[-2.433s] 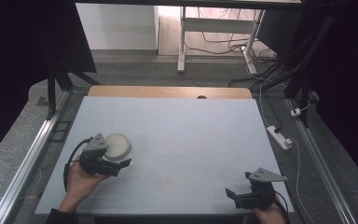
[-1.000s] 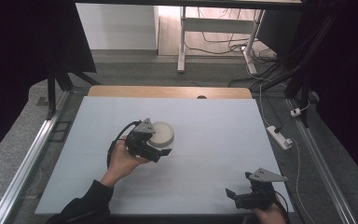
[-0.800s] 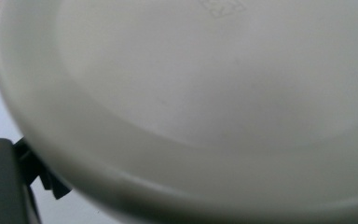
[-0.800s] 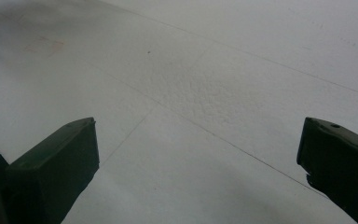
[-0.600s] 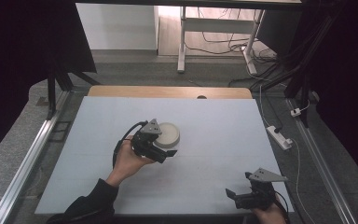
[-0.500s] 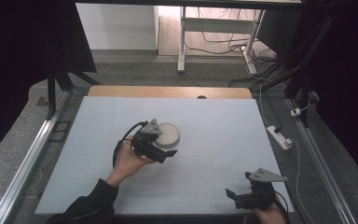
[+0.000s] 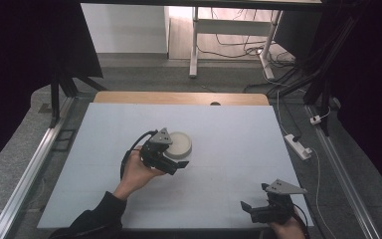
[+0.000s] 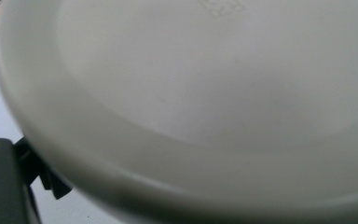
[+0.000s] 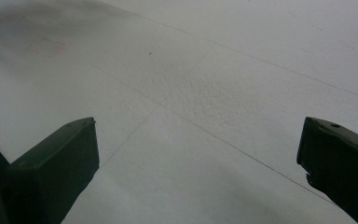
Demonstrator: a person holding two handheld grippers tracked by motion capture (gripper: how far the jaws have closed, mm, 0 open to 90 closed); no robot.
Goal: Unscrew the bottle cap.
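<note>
Near mid-table, left tongs (image 7: pixel 175 160) grip white bowl (image 7: pixel 179 144).

Off-white bowl (image 7: pixel 178 145), black left gripper (image 7: pixel 171 162), pale grey-white table (image 7: pixel 238 134).

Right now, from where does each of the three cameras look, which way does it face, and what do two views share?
High view: above the person's side, facing forward and down on the pale grey table; both hands show.
Left gripper view: on the left gripper, against the round white plastic bowl; one black jaw shows.
Right gripper view: on the right gripper, facing bare tabletop between parted jaws.
The high and left gripper views share the bowl.
</note>
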